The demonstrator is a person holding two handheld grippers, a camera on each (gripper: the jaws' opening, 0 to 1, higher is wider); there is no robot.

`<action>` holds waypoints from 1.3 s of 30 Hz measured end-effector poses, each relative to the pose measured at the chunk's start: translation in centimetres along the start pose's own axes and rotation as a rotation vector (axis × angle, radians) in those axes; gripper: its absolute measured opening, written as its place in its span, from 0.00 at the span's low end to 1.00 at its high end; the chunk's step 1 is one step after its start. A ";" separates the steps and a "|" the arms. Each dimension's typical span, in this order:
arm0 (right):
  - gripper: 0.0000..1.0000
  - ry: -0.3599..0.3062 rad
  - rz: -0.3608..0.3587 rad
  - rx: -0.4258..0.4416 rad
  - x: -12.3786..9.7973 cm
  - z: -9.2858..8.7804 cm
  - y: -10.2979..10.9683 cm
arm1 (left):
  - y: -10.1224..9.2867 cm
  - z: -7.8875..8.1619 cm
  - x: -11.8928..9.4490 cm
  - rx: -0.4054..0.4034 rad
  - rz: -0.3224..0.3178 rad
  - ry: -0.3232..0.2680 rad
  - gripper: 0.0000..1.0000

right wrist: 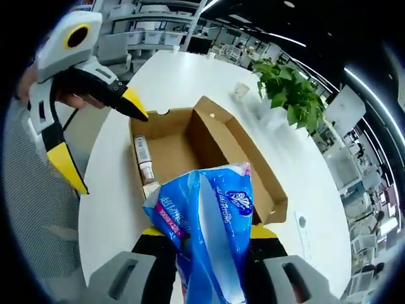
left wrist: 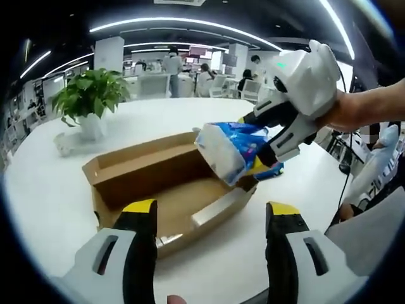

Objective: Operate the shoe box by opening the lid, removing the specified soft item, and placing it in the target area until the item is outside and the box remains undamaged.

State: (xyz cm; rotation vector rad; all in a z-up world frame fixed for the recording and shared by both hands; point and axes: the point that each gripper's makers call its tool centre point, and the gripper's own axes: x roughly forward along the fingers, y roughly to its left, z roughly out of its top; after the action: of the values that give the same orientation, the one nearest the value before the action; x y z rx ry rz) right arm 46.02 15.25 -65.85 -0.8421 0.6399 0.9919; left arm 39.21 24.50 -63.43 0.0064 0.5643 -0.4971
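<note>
The brown cardboard shoe box (left wrist: 166,190) lies open on the white table, its lid flap folded back on the far side. My right gripper (left wrist: 253,140) enters from the right, shut on a soft blue and white tissue pack (left wrist: 226,150) lifted above the box's right end. My left gripper (left wrist: 212,209) stands open at the box's near wall with nothing between its yellow-tipped jaws. In the right gripper view the pack (right wrist: 212,221) sits between my right gripper's (right wrist: 207,233) jaws, over the box (right wrist: 183,149). The left gripper (right wrist: 104,140) is open at the upper left.
A potted green plant (left wrist: 92,95) and a small white crumpled object (left wrist: 63,144) sit on the round white table (left wrist: 57,196) beyond the box. A printed label strip (right wrist: 144,158) lies inside the box. Desks, chairs and people fill the office behind.
</note>
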 end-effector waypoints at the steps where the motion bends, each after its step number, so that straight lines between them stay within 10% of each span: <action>1: 0.37 0.003 -0.003 0.006 -0.1 -0.4 0.0 | 0.0 0.0 0.0 0.001 -0.001 0.001 0.69; 39: 0.38 0.136 -0.074 0.205 -5.8 -16.6 3.5 | -1.5 -0.7 0.3 0.071 -0.033 0.036 0.69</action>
State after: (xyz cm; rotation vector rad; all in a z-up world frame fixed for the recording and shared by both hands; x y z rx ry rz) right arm 38.95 -0.32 -71.17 -0.7498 0.8073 0.7920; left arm 38.41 23.17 -63.96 0.0741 0.5823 -0.5499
